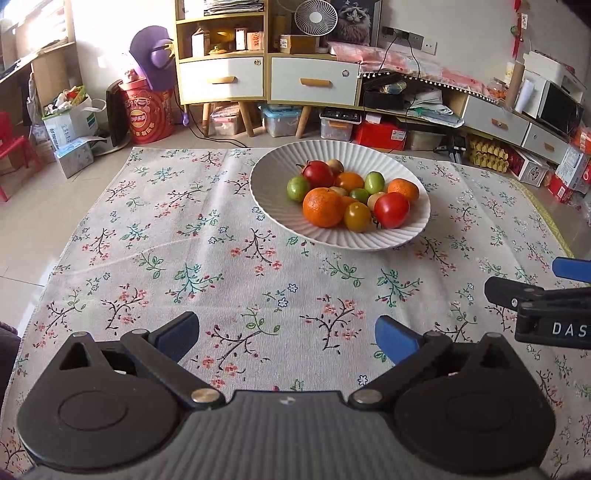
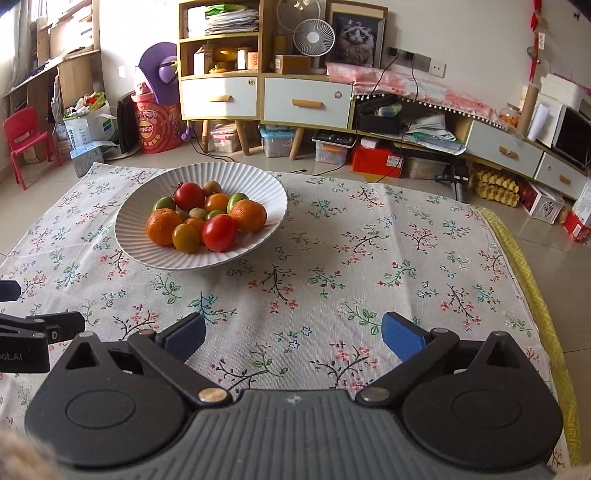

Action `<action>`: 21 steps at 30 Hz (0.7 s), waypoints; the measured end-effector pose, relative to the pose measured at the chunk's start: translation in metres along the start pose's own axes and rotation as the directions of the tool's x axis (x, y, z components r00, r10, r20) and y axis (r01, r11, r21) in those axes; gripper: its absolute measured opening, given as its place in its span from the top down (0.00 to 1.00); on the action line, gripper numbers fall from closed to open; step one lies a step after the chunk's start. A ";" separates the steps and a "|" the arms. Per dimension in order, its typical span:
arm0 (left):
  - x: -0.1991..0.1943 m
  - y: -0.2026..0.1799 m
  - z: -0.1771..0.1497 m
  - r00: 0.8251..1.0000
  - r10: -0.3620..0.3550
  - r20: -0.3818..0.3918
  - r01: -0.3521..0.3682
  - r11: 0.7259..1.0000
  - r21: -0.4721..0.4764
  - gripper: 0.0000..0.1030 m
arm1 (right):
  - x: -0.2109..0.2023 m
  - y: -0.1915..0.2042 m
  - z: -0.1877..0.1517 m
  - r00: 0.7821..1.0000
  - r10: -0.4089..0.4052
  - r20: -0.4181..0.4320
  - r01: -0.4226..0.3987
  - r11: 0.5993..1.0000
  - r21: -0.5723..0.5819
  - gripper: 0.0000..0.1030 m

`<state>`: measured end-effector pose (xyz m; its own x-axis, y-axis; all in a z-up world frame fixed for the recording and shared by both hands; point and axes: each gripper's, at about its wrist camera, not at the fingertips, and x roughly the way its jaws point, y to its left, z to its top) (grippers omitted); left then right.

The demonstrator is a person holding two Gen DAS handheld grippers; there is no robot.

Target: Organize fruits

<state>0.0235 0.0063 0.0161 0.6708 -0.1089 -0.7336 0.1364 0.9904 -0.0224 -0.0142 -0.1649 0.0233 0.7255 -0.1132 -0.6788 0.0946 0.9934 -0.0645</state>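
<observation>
**Two grippers spread wide, fruit heaped in one white bowl**

Two grippers hang over a flowered tablecloth [image 1: 155,236], both with jaws released and nothing between the blue pads. The left gripper [image 1: 288,334] looks at bare cloth; the right gripper [image 2: 293,332] does the same, and each shows at the edge of the other's view: the right one at three o'clock in the left wrist view, the left one at nine o'clock in the right wrist view, both cut off by the frame.

The fruit sits well ahead of both, piled in a ribbed white bowl [image 1: 295,225] on the cloth. From the left wrist the bowl lies at about one o'clock; from the right wrist it lies at about eleven o'clock. In it are oranges [image 1: 323,206], red tomatoes [image 1: 391,209], a yellowish tomato [image 1: 357,217] and small green fruits [image 1: 298,187]. Several pale, small pieces are half buried under the others and hard to name. Nothing stands on the cloth between the grippers and the bowl.

Beyond the cloth, at twelve o'clock, stands a wooden cabinet [image 1: 221,79] with white drawers, a small fan [image 1: 316,17] on top and a cat picture [image 2: 356,38] beside it. A red drum [image 1: 150,114] is at eleven o'clock, a red chair [image 2: 26,138] at ten o'clock in the right view. Boxes and bins under the shelves are too cluttered to tell apart.
</observation>
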 end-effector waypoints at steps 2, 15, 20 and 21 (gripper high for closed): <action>0.001 -0.003 -0.001 1.000 0.008 -0.002 -0.008 1.000 0.003 0.00 | 0.001 0.002 0.001 1.000 0.000 -0.006 0.000 1.000 0.002 0.01; 0.006 0.000 -0.001 1.000 0.013 -0.022 -0.013 1.000 -0.028 0.00 | 0.016 -0.001 -0.007 0.996 0.006 -0.084 0.000 0.997 0.073 0.01; 0.003 0.000 -0.001 1.000 0.014 -0.016 -0.014 0.999 -0.032 0.00 | 0.010 0.002 -0.007 0.998 0.001 -0.070 0.004 0.998 0.064 0.01; 0.002 0.000 -0.001 1.000 0.014 -0.013 -0.014 0.999 -0.032 0.00 | 0.009 0.002 -0.006 0.998 0.003 -0.065 0.001 0.998 0.062 0.01</action>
<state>0.0245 0.0057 0.0138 0.6632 -0.0941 -0.7425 0.1033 0.9941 -0.0337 -0.0113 -0.1634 0.0128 0.6801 -0.1090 -0.7250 0.1376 0.9903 -0.0199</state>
